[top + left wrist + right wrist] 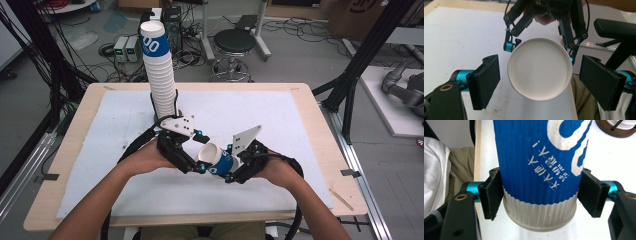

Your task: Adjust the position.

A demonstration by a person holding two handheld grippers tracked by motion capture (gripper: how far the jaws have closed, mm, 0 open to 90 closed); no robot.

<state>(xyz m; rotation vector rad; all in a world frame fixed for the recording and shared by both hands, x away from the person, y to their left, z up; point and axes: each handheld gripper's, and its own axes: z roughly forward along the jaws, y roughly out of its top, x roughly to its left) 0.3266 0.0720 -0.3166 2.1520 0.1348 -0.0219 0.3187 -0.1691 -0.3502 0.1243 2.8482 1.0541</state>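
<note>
The pale wooden surface carries a white rectangular mat over most of its top, and the work sits on the near half of that mat. At the far middle of the mat stands a tall, slightly leaning stack of nested white and blue ribbed paper cups, rising from a dark round holder at its foot. Nearer the person, a single blue and white ribbed paper cup is lifted off the mat and tipped on its side, its white mouth turned toward the left gripper. The right gripper has its jaws closed on this single cup near its base, both pads pressed against the ribbed wall in the right gripper view. The left gripper's jaws stand wide apart on either side of the cup's open mouth, not touching it. I judge that one cup is off the stack and in hand, and that the left jaws have yet to take hold; whether the cup is to be passed across, set down or put on the stack, the pictures do not tell. Little stands in the way: the mat around the two grippers is bare and the stack is well apart behind the left gripper. The chief hazard looks to be the trailing black cables near the stack's foot, which could nudge its lean.
</note>
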